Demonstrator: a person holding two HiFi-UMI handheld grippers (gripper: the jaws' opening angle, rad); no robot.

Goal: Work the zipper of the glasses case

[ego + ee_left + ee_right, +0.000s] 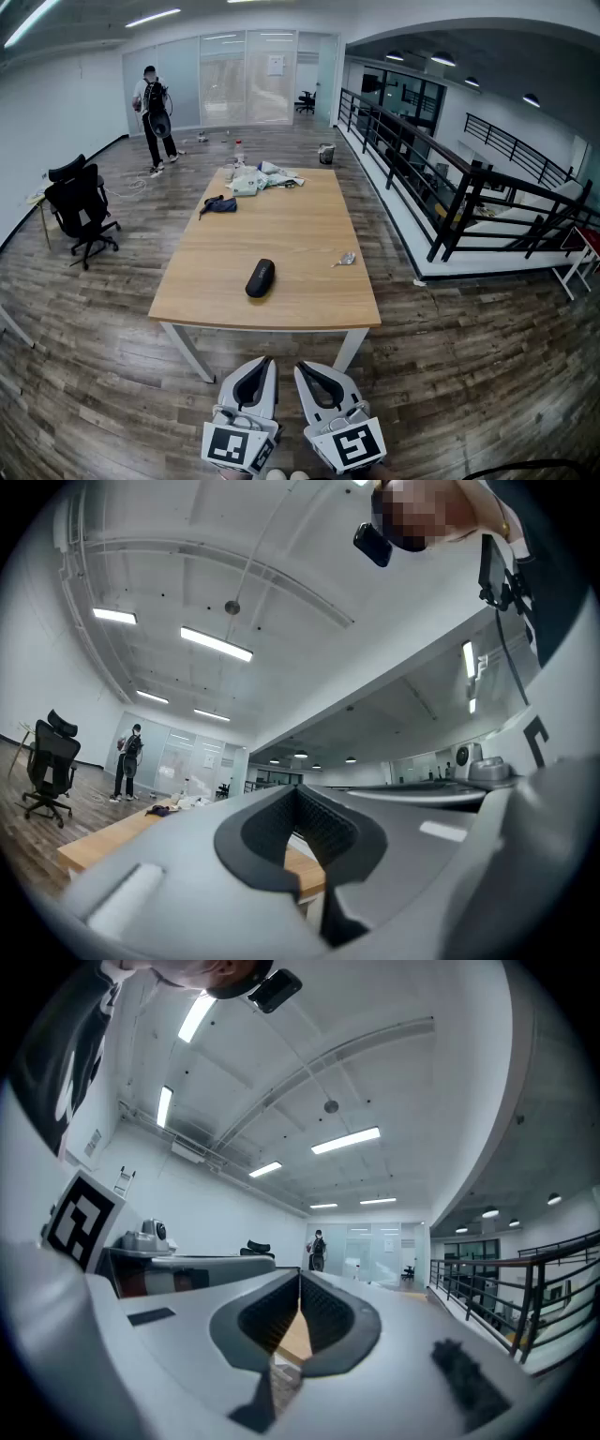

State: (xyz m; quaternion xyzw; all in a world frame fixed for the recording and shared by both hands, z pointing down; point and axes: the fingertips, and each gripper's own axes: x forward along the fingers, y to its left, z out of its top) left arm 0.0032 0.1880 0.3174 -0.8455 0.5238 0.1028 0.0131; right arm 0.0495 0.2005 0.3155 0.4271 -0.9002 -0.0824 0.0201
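A black oblong glasses case (260, 277) lies on the wooden table (281, 234), near its front edge and left of centre. Both grippers hang side by side below the table's near edge, well short of the case. My left gripper (266, 360) is shut with nothing in it, its tips meeting (295, 787). My right gripper (301, 367) is shut and empty too, jaws closed to a point (300, 1275). Each gripper view looks along the table towards the far end of the room.
A small silvery object (346, 259) lies on the table right of the case. A dark cloth (219, 203) and a pile of white items (261, 177) sit at the far end. A black office chair (82, 209) stands left, a black railing (441, 178) right, a person (154, 116) far back.
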